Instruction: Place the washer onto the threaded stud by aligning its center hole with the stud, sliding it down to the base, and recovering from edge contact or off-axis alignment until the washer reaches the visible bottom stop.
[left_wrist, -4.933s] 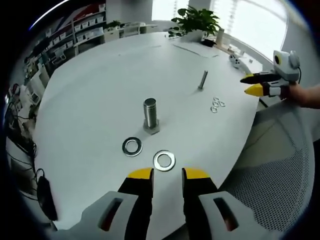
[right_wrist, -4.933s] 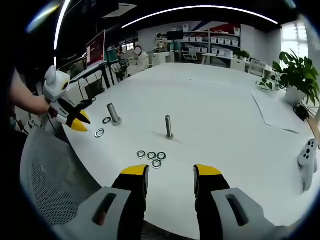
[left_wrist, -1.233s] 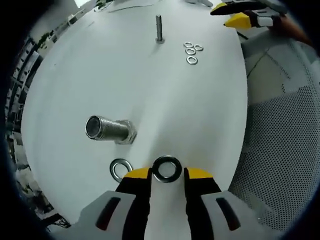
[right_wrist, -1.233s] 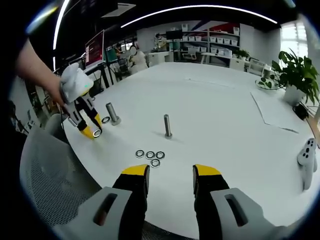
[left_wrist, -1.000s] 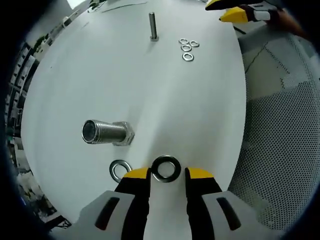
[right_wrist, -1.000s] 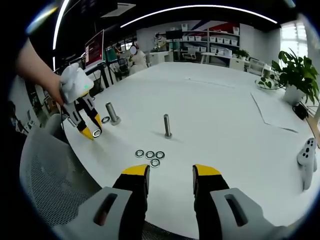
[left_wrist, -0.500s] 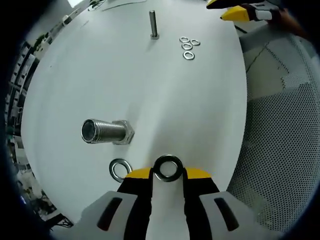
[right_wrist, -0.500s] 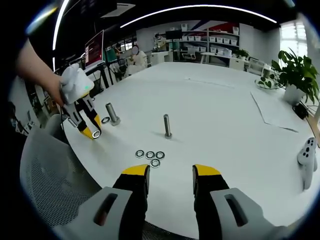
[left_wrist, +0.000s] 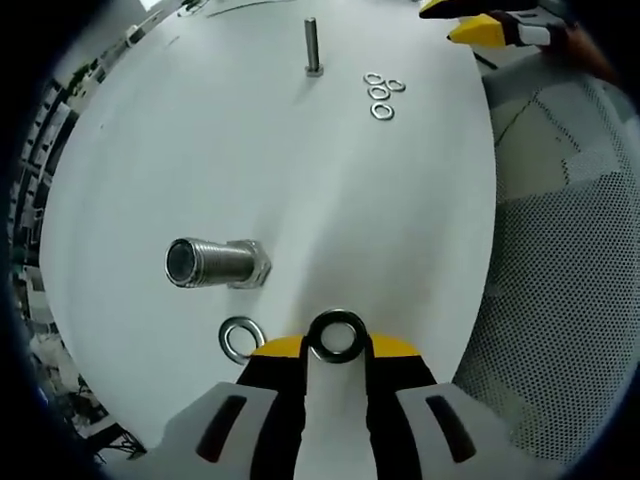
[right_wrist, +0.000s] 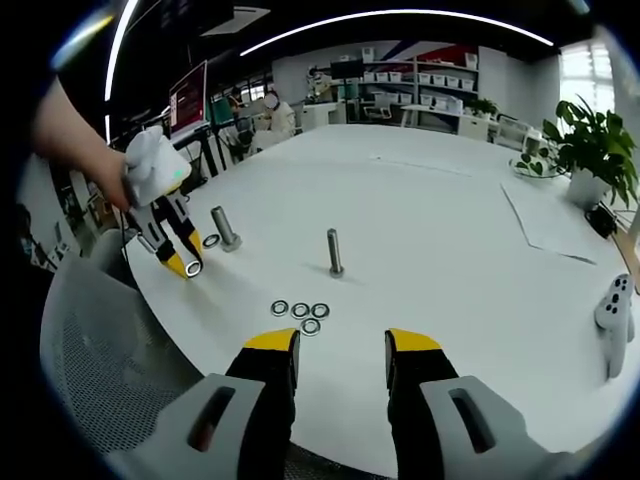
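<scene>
- The left gripper (left_wrist: 337, 345) has its jaws closed on the large washer (left_wrist: 337, 336), pinching its rim so the hole stays free for the stud.
- A second large washer (left_wrist: 240, 338) lies just left of it, and the thick threaded stud (left_wrist: 215, 263) stands beyond.
- Farther off are four small washers (left_wrist: 380, 93) and a thin stud (left_wrist: 313, 47).
- The right gripper (right_wrist: 338, 357) hangs open and empty near the table (right_wrist: 450, 230) edge; its view shows a plant (right_wrist: 598, 135) and shelving.

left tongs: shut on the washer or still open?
Shut on the washer: the left tongs have their yellow tips pressed against both sides of its rim, no gap showing.
</scene>
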